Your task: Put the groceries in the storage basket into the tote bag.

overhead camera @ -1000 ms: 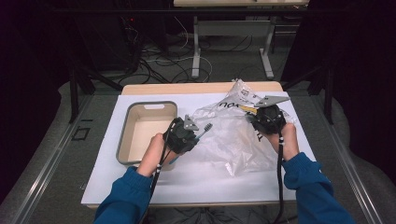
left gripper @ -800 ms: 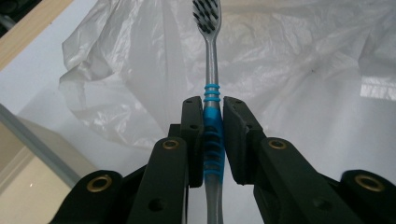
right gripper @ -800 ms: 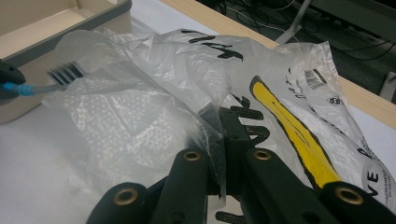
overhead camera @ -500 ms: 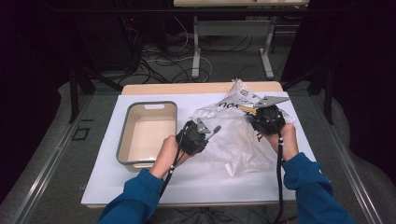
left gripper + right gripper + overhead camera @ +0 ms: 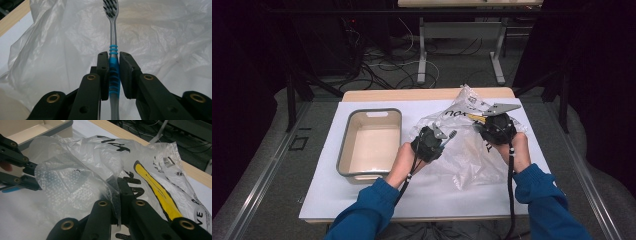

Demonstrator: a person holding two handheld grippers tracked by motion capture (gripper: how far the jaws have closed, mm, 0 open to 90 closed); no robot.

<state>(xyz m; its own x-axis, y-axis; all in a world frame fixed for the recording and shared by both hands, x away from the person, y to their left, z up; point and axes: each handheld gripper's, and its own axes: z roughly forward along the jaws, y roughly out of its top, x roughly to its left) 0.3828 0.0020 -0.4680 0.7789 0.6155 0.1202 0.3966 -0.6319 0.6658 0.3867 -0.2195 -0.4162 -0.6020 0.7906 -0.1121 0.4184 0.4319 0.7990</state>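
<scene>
A toothbrush [image 5: 113, 37] with a grey handle, blue grip rings and dark bristles stands between the jaws of my left gripper [image 5: 113, 56], which is shut on its blue grip. In the high view my left gripper [image 5: 438, 137] holds the toothbrush [image 5: 449, 134] at the left edge of a crumpled clear plastic bag [image 5: 472, 160], head pointing right. My right gripper [image 5: 486, 123] is at the bag's far right part. In the right gripper view my right gripper [image 5: 119, 185] is shut on a raised fold of the bag [image 5: 82, 162], which carries yellow and black print.
A cream tray with a grey rim [image 5: 343, 155] lies left of the bag, on the white sheet [image 5: 362, 200] that covers the table; its corner [image 5: 53, 128] is also in the right gripper view. Beyond the table's wooden far edge [image 5: 412, 94] are cables and table legs.
My left gripper has carried the toothbrush to the right, from the tray's right rim to the bag's edge. The right gripper has stayed in place, holding the bag.
</scene>
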